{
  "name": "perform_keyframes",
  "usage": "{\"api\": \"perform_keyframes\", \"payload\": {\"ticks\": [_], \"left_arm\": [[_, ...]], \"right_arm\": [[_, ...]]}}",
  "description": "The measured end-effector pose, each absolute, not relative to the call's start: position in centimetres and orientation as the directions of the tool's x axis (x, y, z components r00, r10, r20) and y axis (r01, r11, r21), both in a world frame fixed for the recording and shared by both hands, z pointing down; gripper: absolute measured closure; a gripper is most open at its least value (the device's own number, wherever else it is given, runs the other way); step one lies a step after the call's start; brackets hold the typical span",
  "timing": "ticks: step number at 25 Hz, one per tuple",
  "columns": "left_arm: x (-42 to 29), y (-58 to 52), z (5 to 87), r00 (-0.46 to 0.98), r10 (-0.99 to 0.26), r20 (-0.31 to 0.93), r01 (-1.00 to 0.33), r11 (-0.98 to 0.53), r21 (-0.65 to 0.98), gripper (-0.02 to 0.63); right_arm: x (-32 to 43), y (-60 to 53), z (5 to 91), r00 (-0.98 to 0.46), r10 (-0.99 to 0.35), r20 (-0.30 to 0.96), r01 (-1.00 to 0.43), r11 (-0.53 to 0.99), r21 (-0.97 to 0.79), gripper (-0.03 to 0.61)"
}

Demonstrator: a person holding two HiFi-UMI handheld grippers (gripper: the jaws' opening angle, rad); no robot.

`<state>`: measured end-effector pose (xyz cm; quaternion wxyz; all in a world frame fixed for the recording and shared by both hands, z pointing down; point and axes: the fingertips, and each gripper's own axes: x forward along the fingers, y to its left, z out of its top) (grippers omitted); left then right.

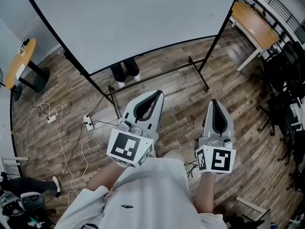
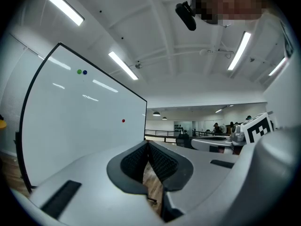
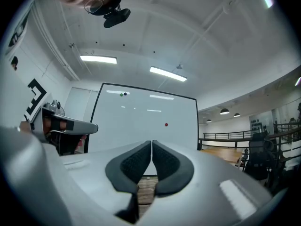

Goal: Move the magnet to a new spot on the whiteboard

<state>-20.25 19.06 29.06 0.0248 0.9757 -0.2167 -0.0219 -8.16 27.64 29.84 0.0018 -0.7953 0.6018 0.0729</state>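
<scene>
White shirt fills the bottom of the head view. Both grippers stick out in front of it, over the wood floor.

On the left, the left gripper points at the whiteboard. Its jaws are closed with the tips touching, and nothing is between them. On the right, the right gripper points the same way. Its jaws are pressed together too and hold nothing. Both grippers are well apart from the whiteboard.

The whiteboard stands on a black frame with its feet on the floor. Near the top edge of the whiteboard, left of the middle, sit a green magnet and a dark magnet. They are just beside each other. The red magnet sits alone further right. It is about half way up the whiteboard, nearer the right edge than the left. Neither gripper touches it.
</scene>
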Motion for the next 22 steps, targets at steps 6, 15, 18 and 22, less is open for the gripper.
{"api": "perform_keyframes", "payload": {"ticks": [6, 15, 18, 22], "left_arm": [[-18.9, 16.0, 30.0, 0.914, -0.404, -0.015, -0.402, -0.912, 0.076, 0.607], [-12.9, 9.5, 31.0, 0.912, -0.411, 0.005, -0.410, -0.909, 0.076, 0.607], [-9.8, 6.6, 30.8, 0.902, -0.432, 0.002, -0.431, -0.900, 0.069, 0.607], [-4.1, 3.0, 30.2, 0.894, -0.448, 0.009, -0.447, -0.892, 0.060, 0.607]], "right_arm": [[-6.5, 24.8, 30.2, 0.290, -0.951, -0.105, -0.950, -0.299, 0.090, 0.574], [-0.3, 18.6, 31.0, 0.289, -0.951, -0.114, -0.952, -0.297, 0.068, 0.574], [3.0, 15.5, 30.8, 0.271, -0.955, -0.122, -0.958, -0.280, 0.061, 0.574], [8.3, 11.1, 30.3, 0.240, -0.963, -0.125, -0.967, -0.248, 0.050, 0.574]]}}
